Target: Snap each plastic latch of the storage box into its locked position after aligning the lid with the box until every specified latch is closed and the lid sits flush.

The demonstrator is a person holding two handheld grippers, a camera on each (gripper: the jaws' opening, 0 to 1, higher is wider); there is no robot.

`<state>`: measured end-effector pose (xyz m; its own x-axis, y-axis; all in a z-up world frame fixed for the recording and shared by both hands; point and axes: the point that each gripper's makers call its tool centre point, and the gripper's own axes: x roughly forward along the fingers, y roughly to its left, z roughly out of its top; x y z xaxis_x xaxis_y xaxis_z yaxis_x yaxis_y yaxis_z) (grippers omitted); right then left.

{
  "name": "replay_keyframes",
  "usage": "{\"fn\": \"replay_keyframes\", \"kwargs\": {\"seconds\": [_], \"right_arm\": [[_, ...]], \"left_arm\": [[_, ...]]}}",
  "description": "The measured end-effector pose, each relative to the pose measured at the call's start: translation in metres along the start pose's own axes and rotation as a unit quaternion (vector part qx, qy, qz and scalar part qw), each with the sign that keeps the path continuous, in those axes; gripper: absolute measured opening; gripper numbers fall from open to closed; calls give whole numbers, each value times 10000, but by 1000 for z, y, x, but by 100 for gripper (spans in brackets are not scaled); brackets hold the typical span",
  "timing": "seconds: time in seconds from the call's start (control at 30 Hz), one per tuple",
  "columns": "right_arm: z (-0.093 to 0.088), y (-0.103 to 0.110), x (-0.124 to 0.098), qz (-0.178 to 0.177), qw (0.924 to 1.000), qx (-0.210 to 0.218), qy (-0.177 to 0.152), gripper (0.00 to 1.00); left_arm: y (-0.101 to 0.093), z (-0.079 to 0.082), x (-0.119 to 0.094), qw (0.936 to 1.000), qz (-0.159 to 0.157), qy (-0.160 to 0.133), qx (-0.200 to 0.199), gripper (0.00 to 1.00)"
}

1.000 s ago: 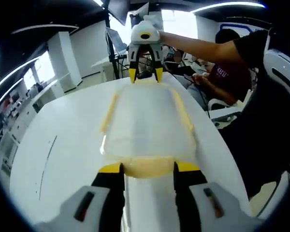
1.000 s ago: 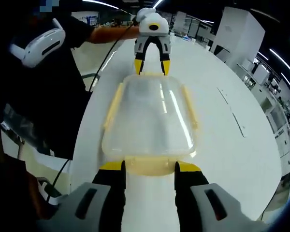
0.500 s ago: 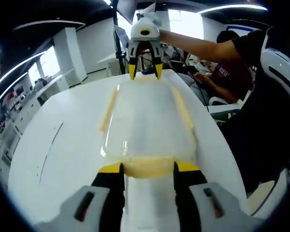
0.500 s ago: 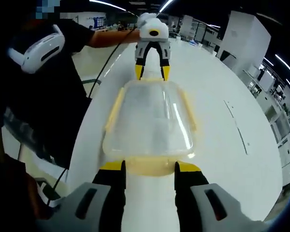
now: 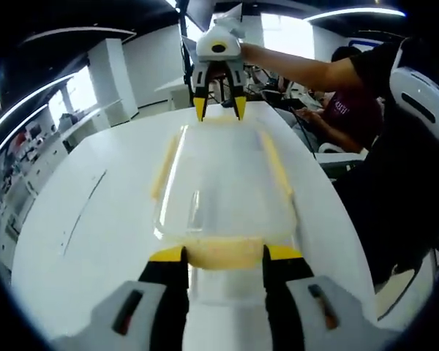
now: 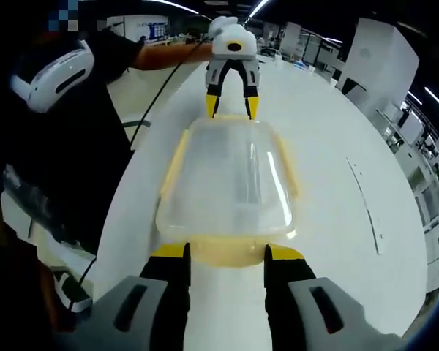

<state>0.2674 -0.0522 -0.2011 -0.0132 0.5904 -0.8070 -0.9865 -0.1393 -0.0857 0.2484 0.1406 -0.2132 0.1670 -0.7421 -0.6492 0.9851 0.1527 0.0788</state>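
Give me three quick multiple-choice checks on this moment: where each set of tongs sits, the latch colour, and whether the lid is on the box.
1. Where are the two tongs relative to the storage box?
A. both on one long side
B. one at each short end
C. both above the lid

2. What colour are the latches?
A. yellow
B. blue
C. red

3. The lid is:
A. leaning on the table
B. held in the air
C. lying on the box

Answers: 1 B, the left tongs and right tongs face each other across the box. 2 A, the end latch is yellow. 3 C, the clear lid covers the box.
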Motion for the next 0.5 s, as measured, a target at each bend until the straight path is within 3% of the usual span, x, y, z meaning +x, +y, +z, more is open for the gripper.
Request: {"fn": "replay_keyframes", "kwargs": {"seconds": [0.5], "right_arm": [[14,-4,12,89,10000,-3,-35,38]], "left_arm": [[1,-10,-14,10000,10,85,-25,38]]}}
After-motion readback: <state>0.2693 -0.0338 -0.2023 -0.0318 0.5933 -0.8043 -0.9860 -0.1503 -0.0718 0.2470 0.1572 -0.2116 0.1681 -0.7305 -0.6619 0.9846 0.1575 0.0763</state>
